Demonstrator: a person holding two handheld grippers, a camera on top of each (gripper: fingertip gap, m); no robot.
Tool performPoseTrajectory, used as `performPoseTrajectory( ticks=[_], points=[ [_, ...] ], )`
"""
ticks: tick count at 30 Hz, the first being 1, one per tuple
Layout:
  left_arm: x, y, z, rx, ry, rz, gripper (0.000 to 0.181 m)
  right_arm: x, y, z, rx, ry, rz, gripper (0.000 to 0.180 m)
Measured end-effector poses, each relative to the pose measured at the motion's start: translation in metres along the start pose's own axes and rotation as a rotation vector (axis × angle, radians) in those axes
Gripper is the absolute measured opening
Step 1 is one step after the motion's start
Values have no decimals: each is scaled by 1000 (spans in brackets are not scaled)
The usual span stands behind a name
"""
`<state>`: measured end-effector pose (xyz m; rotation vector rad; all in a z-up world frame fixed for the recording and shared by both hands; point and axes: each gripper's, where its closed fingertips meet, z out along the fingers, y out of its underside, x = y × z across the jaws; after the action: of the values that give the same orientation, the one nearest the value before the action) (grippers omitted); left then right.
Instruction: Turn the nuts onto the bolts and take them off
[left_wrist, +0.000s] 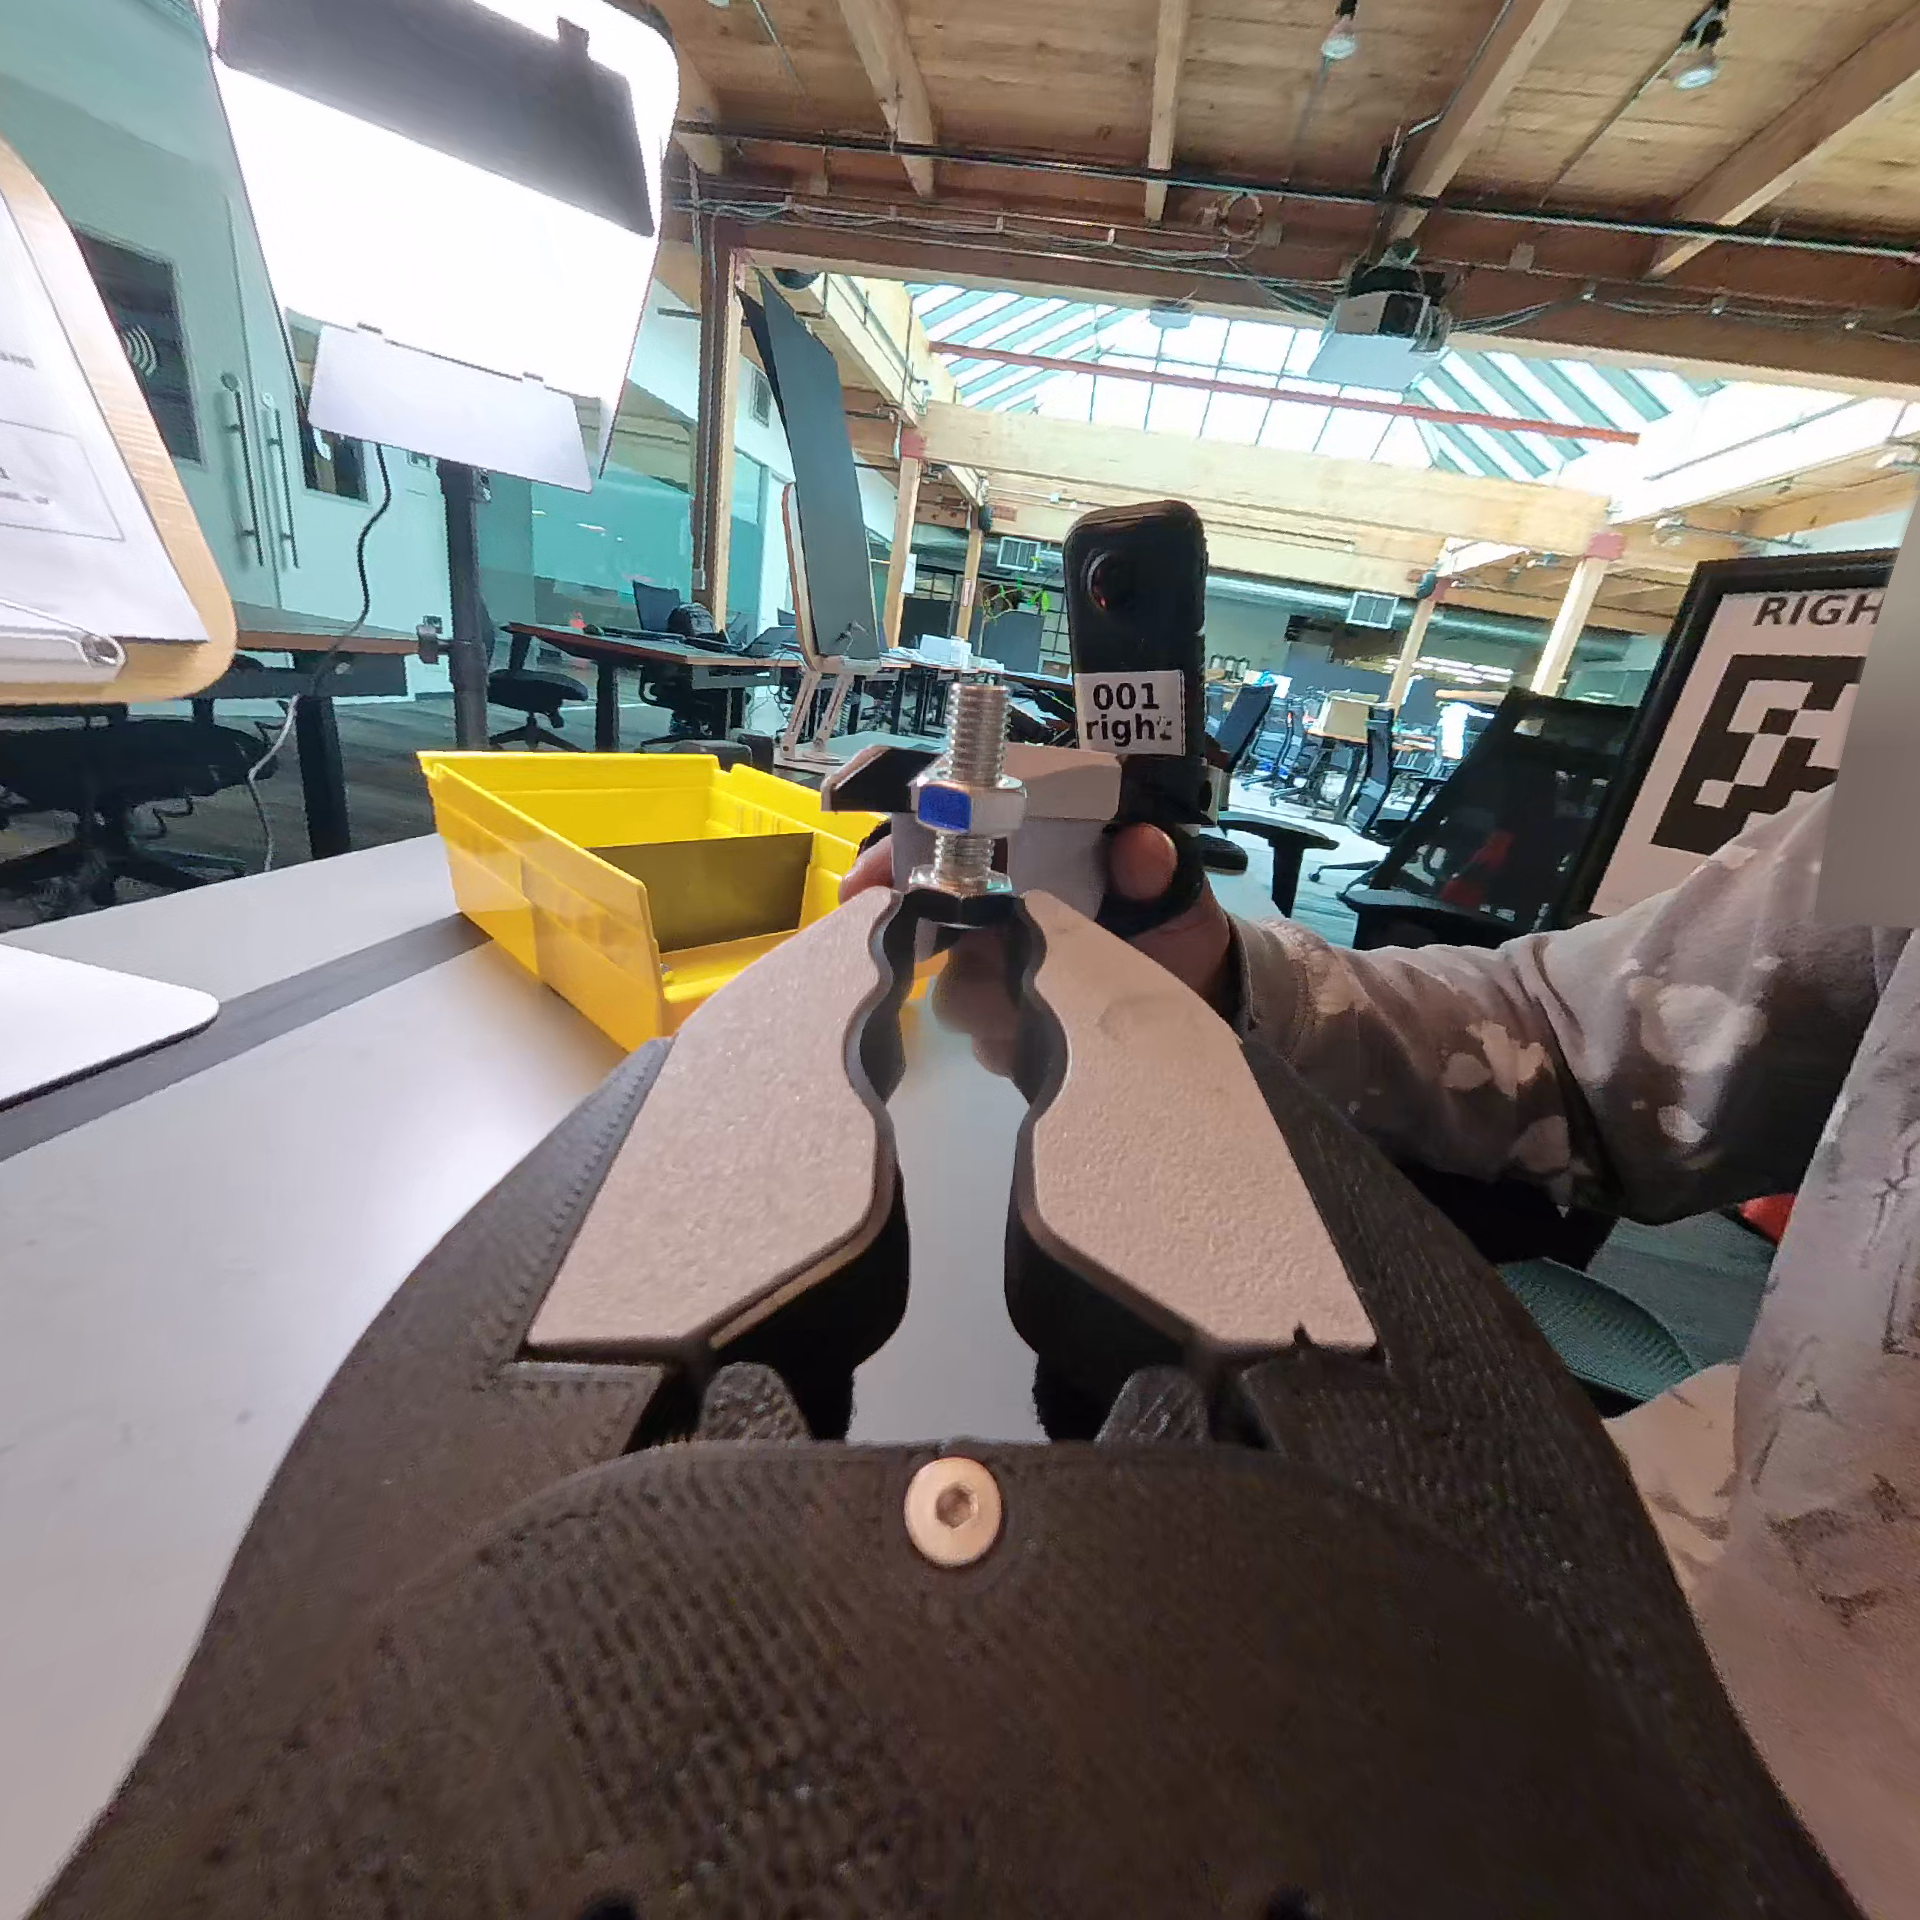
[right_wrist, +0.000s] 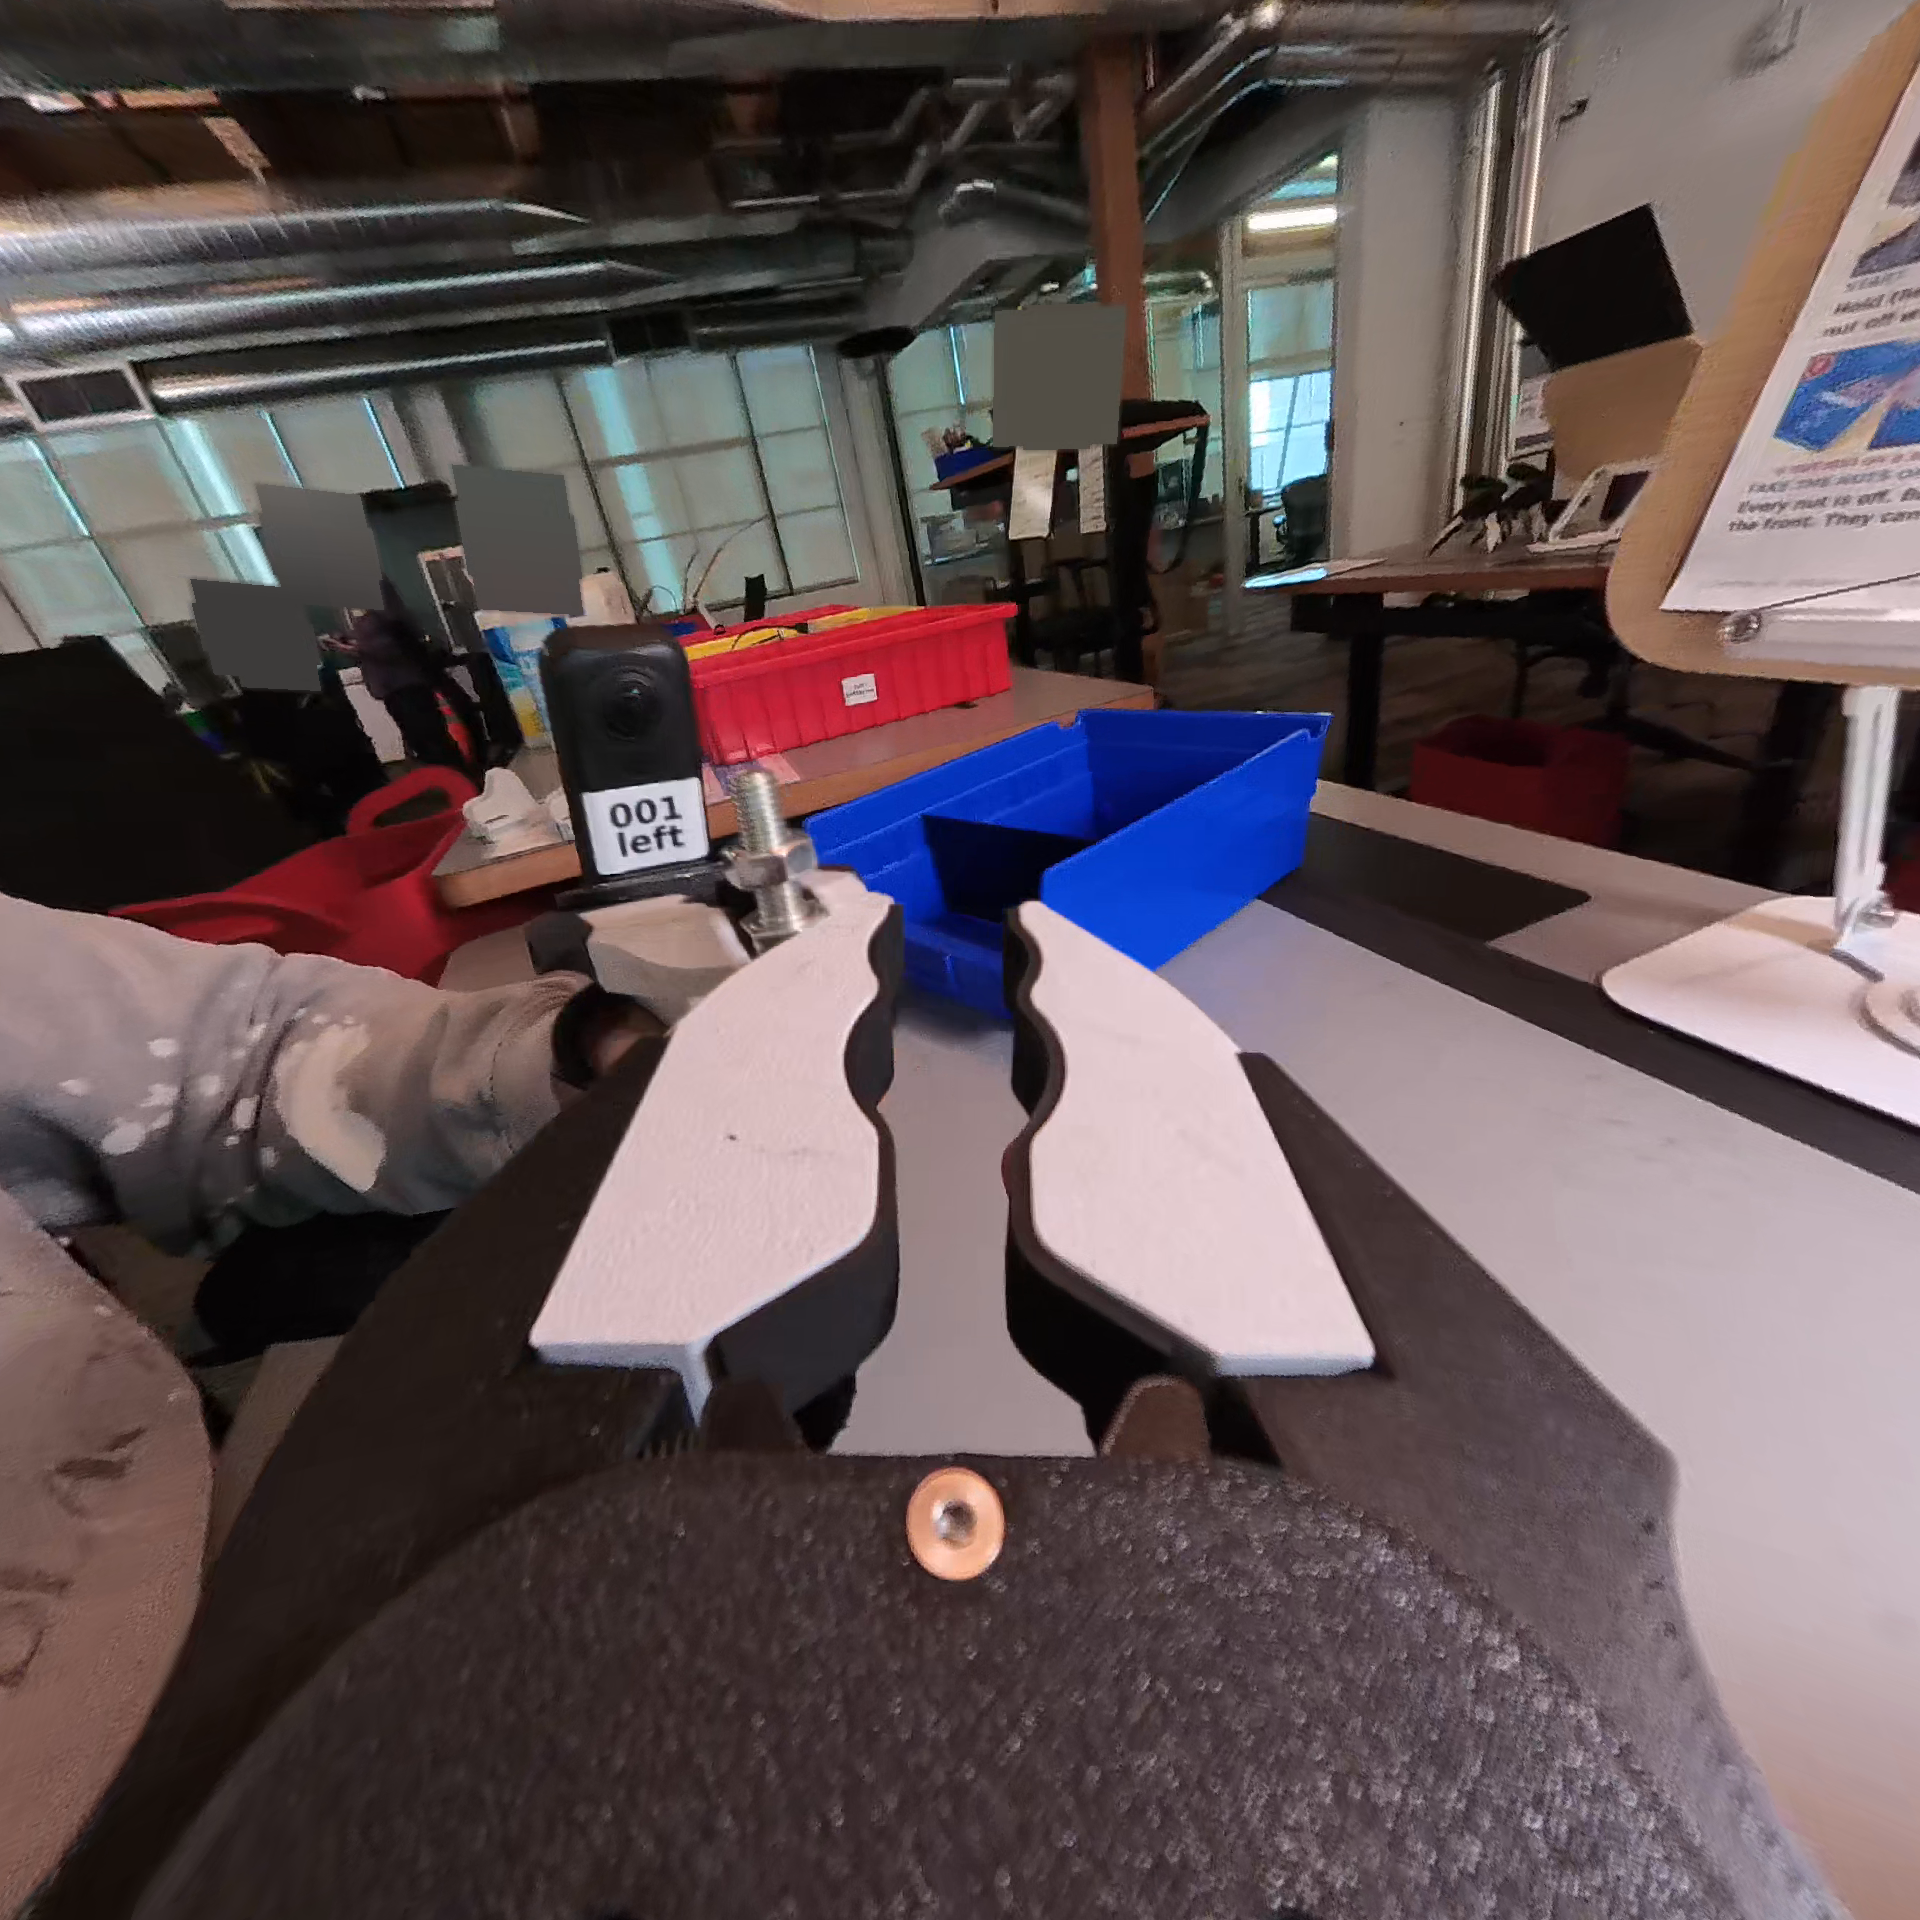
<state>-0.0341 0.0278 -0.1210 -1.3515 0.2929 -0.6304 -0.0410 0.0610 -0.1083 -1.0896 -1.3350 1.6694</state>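
Observation:
A silver bolt (left_wrist: 975, 717) stands upright with its thread up. My left gripper (left_wrist: 956, 920) is shut on its head. A nut (left_wrist: 966, 805) with a blue mark sits partway down the thread. My right gripper (right_wrist: 951, 920) is open with nothing between its fingers. Its left fingertip (right_wrist: 852, 914) lies right beside the nut (right_wrist: 774, 857) and bolt (right_wrist: 762, 810), which stand just outside that finger. In the left wrist view the right gripper's finger (left_wrist: 1060, 821) shows behind the nut. All are held above the grey table (left_wrist: 260, 1195).
A yellow bin (left_wrist: 540, 862) stands on the table beyond the left gripper and a blue bin (right_wrist: 1174, 862) beyond the right one. A clipboard stand with a white base (right_wrist: 1745, 997) is at the table's far side. A person's sleeves (left_wrist: 1507, 1060) reach in. The gap from one gripper's tips to the other's is roughly 4 cm.

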Motion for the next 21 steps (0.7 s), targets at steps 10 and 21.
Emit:
performPoseTrajectory(
  ticks=[10,21],
  points=[
    [0,8,3,-23,-9,-9,18,-23,7,9,-45,-78,-16,23],
    [0,12,5,-46,-6,-6,18,-26,9,12,-42,-76,-22,30]
  ],
)
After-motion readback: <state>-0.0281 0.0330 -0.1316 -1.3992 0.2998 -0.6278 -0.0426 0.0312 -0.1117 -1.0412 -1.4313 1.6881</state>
